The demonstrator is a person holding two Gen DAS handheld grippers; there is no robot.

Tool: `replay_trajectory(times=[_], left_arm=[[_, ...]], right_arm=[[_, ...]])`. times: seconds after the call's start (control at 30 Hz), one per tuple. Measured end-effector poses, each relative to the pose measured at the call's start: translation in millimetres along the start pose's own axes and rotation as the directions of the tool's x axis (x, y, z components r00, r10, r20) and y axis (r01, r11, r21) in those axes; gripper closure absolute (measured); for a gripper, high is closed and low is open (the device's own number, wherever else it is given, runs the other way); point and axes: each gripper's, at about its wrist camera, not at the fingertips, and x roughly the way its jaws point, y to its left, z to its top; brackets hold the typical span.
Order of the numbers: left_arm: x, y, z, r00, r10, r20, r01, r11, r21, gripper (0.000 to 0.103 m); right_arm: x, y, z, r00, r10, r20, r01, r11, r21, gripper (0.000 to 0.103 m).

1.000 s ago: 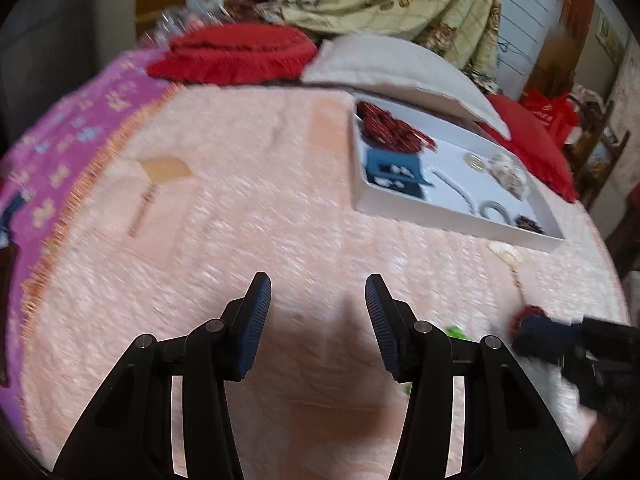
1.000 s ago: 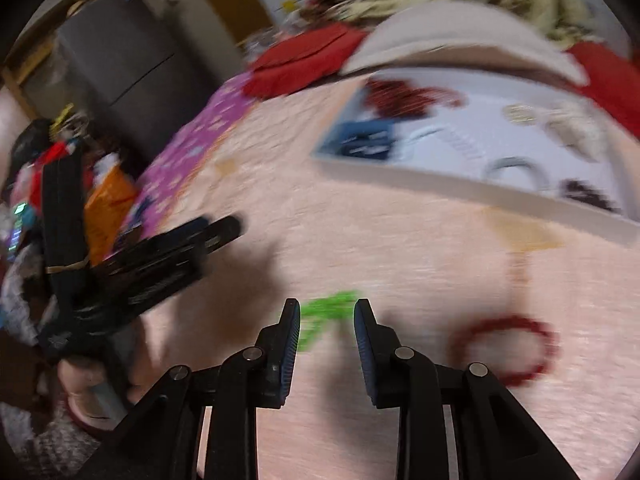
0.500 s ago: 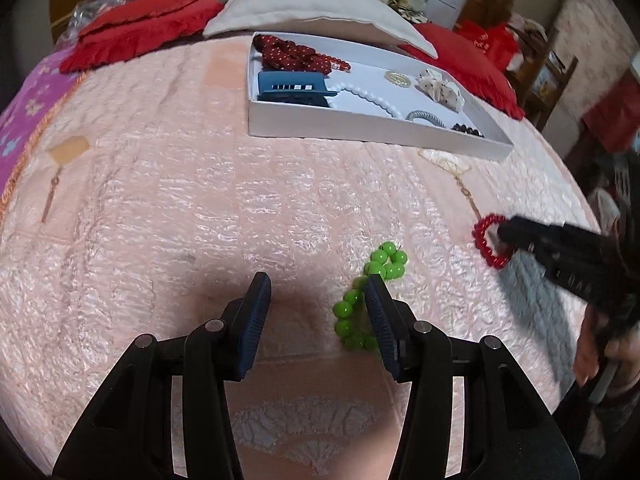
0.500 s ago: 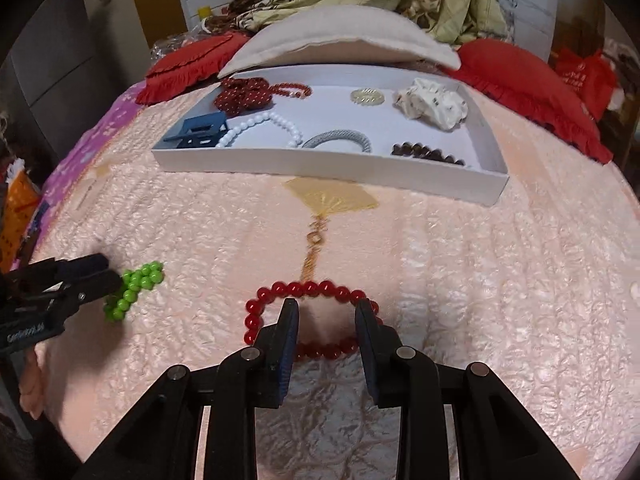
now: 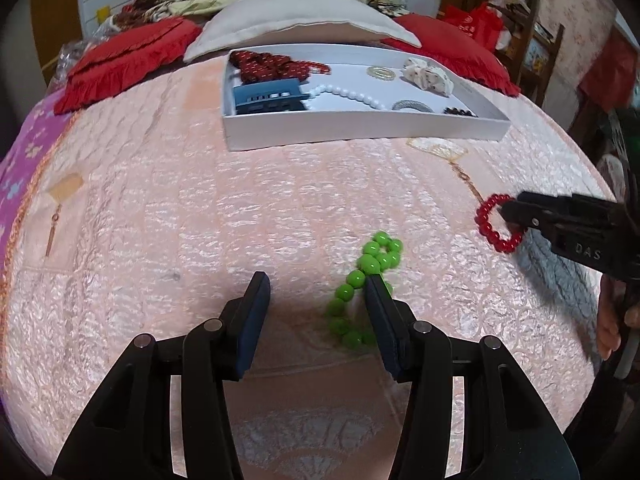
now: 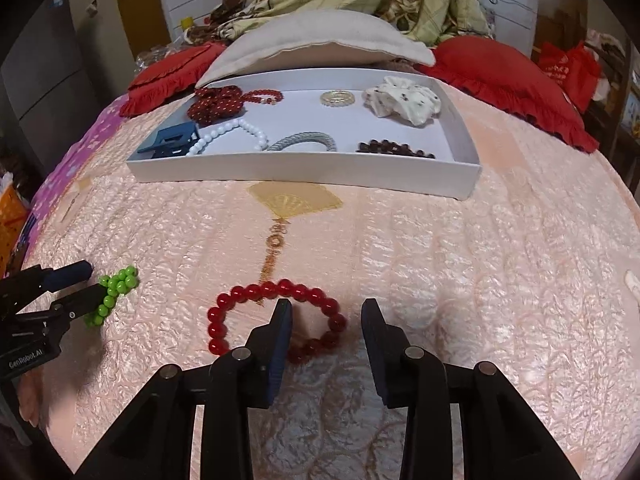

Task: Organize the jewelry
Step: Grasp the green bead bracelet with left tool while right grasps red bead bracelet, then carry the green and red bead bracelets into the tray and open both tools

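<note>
A green bead bracelet (image 5: 366, 280) lies on the pink bedspread; it also shows in the right wrist view (image 6: 114, 294). My left gripper (image 5: 316, 294) is open, low over the bed, its right finger touching the bracelet's beads. A red bead bracelet (image 6: 276, 316) lies further right; it also shows in the left wrist view (image 5: 496, 224). My right gripper (image 6: 326, 320) is open, its left finger inside the red ring, the ring's right side between the fingers. A white tray (image 6: 304, 168) at the back holds several jewelry pieces and a blue hair clip (image 6: 170, 140).
Red cushions (image 6: 508, 76) and a beige pillow (image 6: 316, 40) lie behind the tray. A purple blanket (image 5: 20, 168) covers the bed's left edge. The bed drops off at the right, near furniture (image 5: 536, 52).
Both grippers swung from a blurred view to steady ones and came down close to the bracelets. The right gripper has opened wider around the red bracelet.
</note>
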Motion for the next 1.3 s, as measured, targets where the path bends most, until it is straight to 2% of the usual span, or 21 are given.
replay_trajectory(times=[0.03, 0.1, 0.13, 0.17, 0.2, 0.23, 0.37, 0.53, 0.63, 0.77, 0.87, 1.13, 1.3], left_arm=[[0.1, -2.9, -0.9, 1.0, 0.003, 0.002, -0.003, 1.0, 0.012, 0.057], [0.3, -8.2, -1.7, 1.0, 0.025, 0.011, -0.025, 0.999, 0.036, 0.074], [-0.1, -8.7, -1.4, 1.0, 0.01, 0.009, -0.01, 0.999, 0.035, 0.094], [0.1, -7.4, -0.1, 1.0, -0.011, 0.0, 0.011, 1.0, 0.019, 0.095], [0.3, -4.7, 1.2, 1.0, -0.021, -0.005, 0.021, 1.0, -0.002, 0.095], [-0.1, -3.2, 1.6, 1.0, -0.026, -0.005, 0.026, 1.0, -0.011, 0.095], [-14.7, 12.0, 8.0, 0.998, -0.057, 0.039, 0.06, 0.994, -0.087, 0.095], [-45.3, 19.4, 14.6, 0.989, -0.072, 0.126, 0.087, 0.989, -0.12, 0.095], [-58.3, 17.5, 15.7, 0.987, -0.063, 0.151, 0.08, 0.99, -0.113, 0.095], [-79.8, 7.0, 15.8, 0.983, -0.015, 0.183, 0.029, 0.997, -0.078, 0.095], [-95.2, 0.3, 17.7, 0.979, -0.026, 0.202, 0.042, 0.996, -0.079, 0.095], [-131.0, -16.5, 16.7, 0.976, 0.021, 0.216, -0.004, 0.997, -0.077, 0.095], [-155.2, -25.1, 18.7, 0.972, -0.012, 0.233, 0.032, 0.996, -0.08, 0.095]], right_arm=[[1.2, 2.7, 0.2, 1.0, -0.003, 0.001, 0.003, 1.0, -0.009, 0.069], [2.7, 8.8, 0.4, 1.0, -0.016, 0.005, 0.016, 1.0, -0.027, 0.069], [2.7, 9.6, 0.0, 1.0, -0.011, 0.007, 0.011, 1.0, -0.027, 0.075], [2.6, 10.4, -0.2, 1.0, -0.004, 0.009, 0.004, 1.0, -0.028, 0.08], [2.4, 11.3, -0.3, 1.0, -0.002, 0.008, 0.002, 1.0, -0.03, 0.09], [2.1, 12.1, -0.1, 1.0, 0.003, 0.005, -0.003, 1.0, -0.031, 0.094], [-6.1, 10.0, 1.0, 0.998, 0.055, 0.012, -0.055, 0.998, 0.007, 0.094], [-34.4, 7.8, 6.9, 0.995, 0.081, 0.065, -0.084, 0.996, 0.04, 0.094], [-53.9, 8.6, 9.8, 0.991, 0.086, 0.098, -0.091, 0.995, 0.042, 0.094], [-78.6, 8.8, 12.0, 0.986, 0.09, 0.139, -0.097, 0.994, 0.04, 0.094], [-93.5, 6.8, 13.5, 0.982, 0.089, 0.165, -0.097, 0.994, 0.041, 0.094], [-127.7, -1.7, 8.3, 0.969, 0.094, 0.23, -0.106, 0.994, 0.04, 0.094], [-145.2, -7.1, 3.0, 0.959, 0.106, 0.261, -0.12, 0.992, 0.039, 0.094]])
